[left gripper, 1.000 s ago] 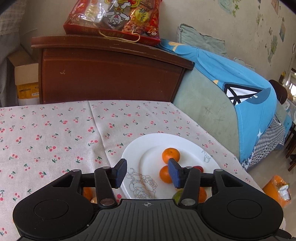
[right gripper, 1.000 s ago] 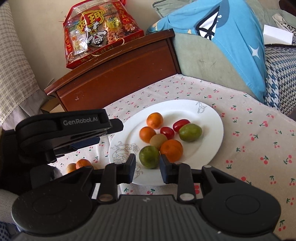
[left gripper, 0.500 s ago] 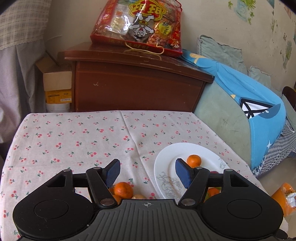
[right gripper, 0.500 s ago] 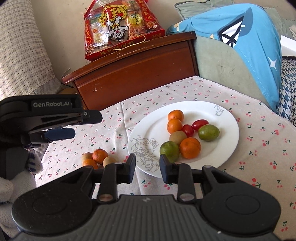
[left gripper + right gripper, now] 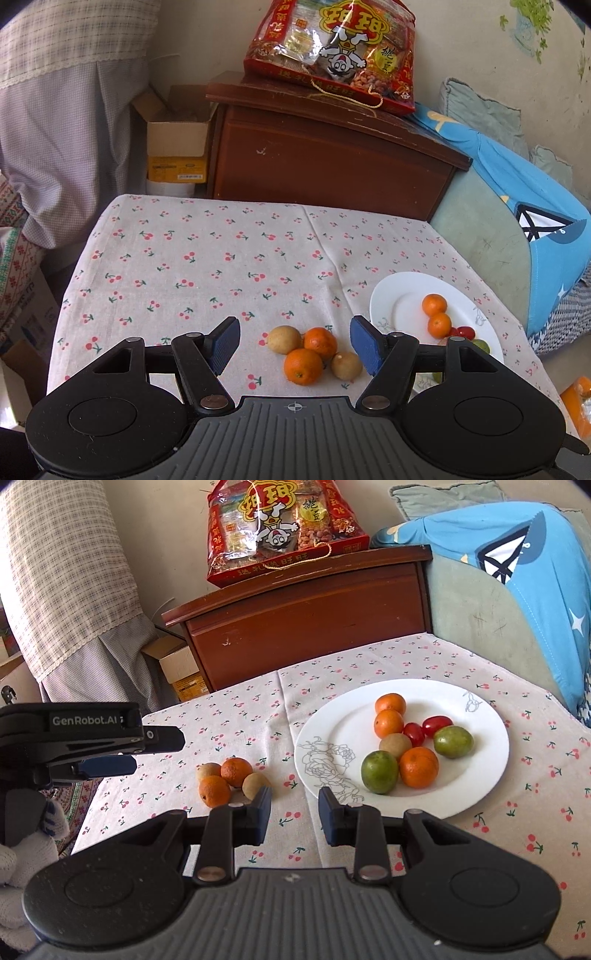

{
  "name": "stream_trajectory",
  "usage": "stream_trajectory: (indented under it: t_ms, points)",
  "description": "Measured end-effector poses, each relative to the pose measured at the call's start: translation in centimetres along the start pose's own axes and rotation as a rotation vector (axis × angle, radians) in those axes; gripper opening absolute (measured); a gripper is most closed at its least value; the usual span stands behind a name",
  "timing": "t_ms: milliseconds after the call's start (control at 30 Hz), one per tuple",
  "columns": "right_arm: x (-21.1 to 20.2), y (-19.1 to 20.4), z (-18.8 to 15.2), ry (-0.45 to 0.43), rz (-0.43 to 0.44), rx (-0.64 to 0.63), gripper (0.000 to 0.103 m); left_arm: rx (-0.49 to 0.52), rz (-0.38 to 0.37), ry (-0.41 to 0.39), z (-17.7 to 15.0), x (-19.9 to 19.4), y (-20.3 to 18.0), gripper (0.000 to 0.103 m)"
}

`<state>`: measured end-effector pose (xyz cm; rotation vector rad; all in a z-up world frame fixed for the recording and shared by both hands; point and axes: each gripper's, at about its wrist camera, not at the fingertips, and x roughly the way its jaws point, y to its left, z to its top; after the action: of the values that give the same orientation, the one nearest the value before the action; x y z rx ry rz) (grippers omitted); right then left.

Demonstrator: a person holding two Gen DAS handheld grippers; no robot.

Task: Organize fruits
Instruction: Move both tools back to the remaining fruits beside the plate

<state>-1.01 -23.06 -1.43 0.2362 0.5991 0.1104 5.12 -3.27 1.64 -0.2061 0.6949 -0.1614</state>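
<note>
1. Hovering above a table spread with a cherry-print cloth (image 5: 207, 258), the left gripper (image 5: 294, 345) has its blue-padded jaws standing about half open with nothing between the pads; it hangs just above a small cluster of four loose fruits (image 5: 314, 354).
2. That cluster lies on the cloth toward the table's near edge, just left of the plate: two small orange mandarins (image 5: 225, 781) and two round tan-brown fruits (image 5: 255, 784), all touching one another.
3. The round white ceramic plate with a grey line-drawn rose (image 5: 480, 775) sits toward the table's right edge, near the sofa side.
4. On the plate lie three more orange mandarins, two round green fruits (image 5: 379, 771), two small glossy red tomatoes (image 5: 437, 725) and one tan-brown fruit, bunched near its middle.
5. The right gripper (image 5: 294, 818) hangs over the near edge between the cluster and the plate, its jaws narrowly apart and empty.
6. A white knitted glove (image 5: 16, 878) on the person's left hand shows at the far left of the right wrist view.
7. By my judgement the task is about two-thirds done: eight fruits are plated and four remain on the cloth, and the left gripper looks placed to take one next.
</note>
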Motion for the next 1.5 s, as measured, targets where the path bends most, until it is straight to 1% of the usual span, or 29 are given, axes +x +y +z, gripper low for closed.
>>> stream_trajectory:
  t_ms: [167,300,433,733,1000,1067,1200,1300,1500]
  points:
    - [0.2,0.3,-0.2,0.007,0.02,-0.015,0.03,0.01,0.033,0.011,-1.1,-0.1,0.9,0.067]
    - [0.5,0.5,-0.3,0.014,0.034,-0.018,0.03,0.013,0.042,0.023,-1.8,0.1,1.5,0.067]
    - [1.2,0.8,-0.3,0.02,0.058,-0.035,0.03,0.025,0.028,0.032,-2.4,0.5,1.7,0.067]
    - [4.1,1.3,0.1,0.051,0.092,-0.057,0.03,0.048,0.033,0.039,-3.2,1.4,1.9,0.066]
    - [6.1,1.2,0.7,0.066,0.103,-0.047,0.03,0.045,0.055,0.054,-3.5,2.2,2.4,0.066]
    - [6.6,1.3,0.7,0.07,0.103,-0.05,0.03,0.047,0.05,0.056,-3.5,2.3,2.4,0.066]
    - [7.5,1.3,0.7,0.081,0.098,-0.041,0.029,0.077,0.052,0.055,-3.7,2.4,2.2,0.065]
    - [7.5,1.2,0.7,0.08,0.101,-0.037,0.025,0.084,0.05,0.054,-3.8,2.4,2.2,0.064]
    - [6.6,1.1,0.8,0.064,0.087,-0.05,0.025,0.086,0.038,0.05,-3.9,2.7,2.0,0.064]
